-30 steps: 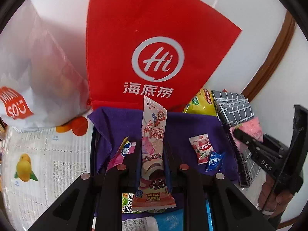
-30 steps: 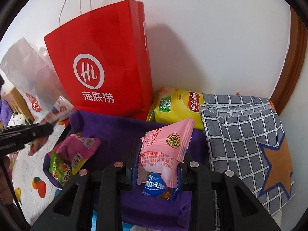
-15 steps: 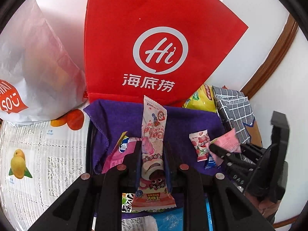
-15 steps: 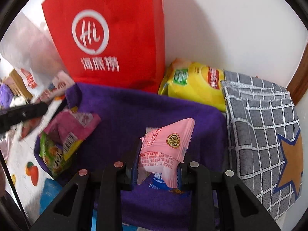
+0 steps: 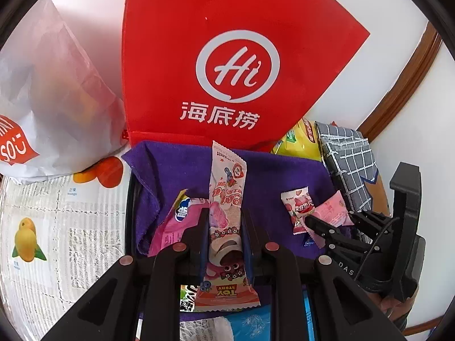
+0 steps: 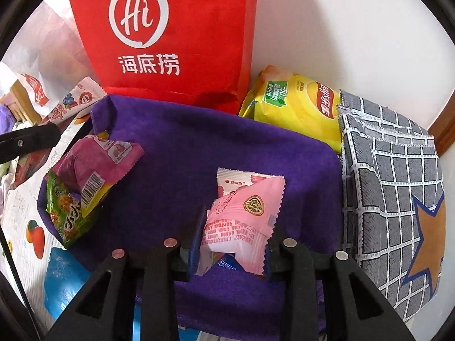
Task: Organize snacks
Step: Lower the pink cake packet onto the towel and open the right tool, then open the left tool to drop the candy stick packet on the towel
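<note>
- Here, the left gripper (image 5: 224,233) is clamped on a long pink snack bar (image 5: 226,199) printed "TOY STORY", standing toward twelve o'clock over the purple cloth (image 5: 270,176).
- The right gripper (image 6: 233,244) has just been easing apart, though the pink sachet (image 6: 244,221) sits between its pads.
- At twelve o'clock stands a red bag (image 6: 170,28) reading "Hi 海底捞".
- At one o'clock lies a yellow chip bag (image 6: 298,108) marked "-50%".
- At three o'clock sits a grey checked pouch (image 6: 398,199).
</note>
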`<state>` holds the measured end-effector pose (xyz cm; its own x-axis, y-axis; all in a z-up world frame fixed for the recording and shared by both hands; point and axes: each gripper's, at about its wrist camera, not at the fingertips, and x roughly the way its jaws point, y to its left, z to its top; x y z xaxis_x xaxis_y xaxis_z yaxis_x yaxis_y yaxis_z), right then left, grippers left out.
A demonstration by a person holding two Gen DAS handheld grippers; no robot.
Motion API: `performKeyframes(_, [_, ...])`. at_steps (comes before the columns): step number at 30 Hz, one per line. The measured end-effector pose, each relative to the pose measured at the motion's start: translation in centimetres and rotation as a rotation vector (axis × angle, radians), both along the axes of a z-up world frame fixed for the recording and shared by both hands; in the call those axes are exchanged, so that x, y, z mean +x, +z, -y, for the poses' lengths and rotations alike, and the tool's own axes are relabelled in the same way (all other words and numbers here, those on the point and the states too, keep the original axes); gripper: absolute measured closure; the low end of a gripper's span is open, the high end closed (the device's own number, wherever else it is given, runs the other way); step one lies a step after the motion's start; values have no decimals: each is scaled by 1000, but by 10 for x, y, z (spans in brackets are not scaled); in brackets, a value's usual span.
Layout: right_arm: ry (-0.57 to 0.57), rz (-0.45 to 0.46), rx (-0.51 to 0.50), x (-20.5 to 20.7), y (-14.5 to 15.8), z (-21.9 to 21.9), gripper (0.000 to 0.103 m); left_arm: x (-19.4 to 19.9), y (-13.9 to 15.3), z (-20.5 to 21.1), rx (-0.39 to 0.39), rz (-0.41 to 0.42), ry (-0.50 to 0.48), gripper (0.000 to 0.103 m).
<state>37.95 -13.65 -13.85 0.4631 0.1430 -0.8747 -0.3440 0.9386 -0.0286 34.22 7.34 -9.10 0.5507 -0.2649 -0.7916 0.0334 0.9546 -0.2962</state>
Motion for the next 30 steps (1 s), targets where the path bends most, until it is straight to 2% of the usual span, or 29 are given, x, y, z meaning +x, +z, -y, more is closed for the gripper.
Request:
performKeyframes(5, [-2,-6,-2,1,2,1,63,2,-6,6,9,-21,-14,84])
performKeyframes(11, [-14,29,3,-4,14,1,44,5,-11,12,17,-43,-28,84])
performKeyframes(19, [-56,97,50,-12,43,13,41,14,-20,20,41,-95,-46,83])
performKeyframes(30, [-83,121,69,-12,53,19,41,15,-22,26,72,-101,-53,82])
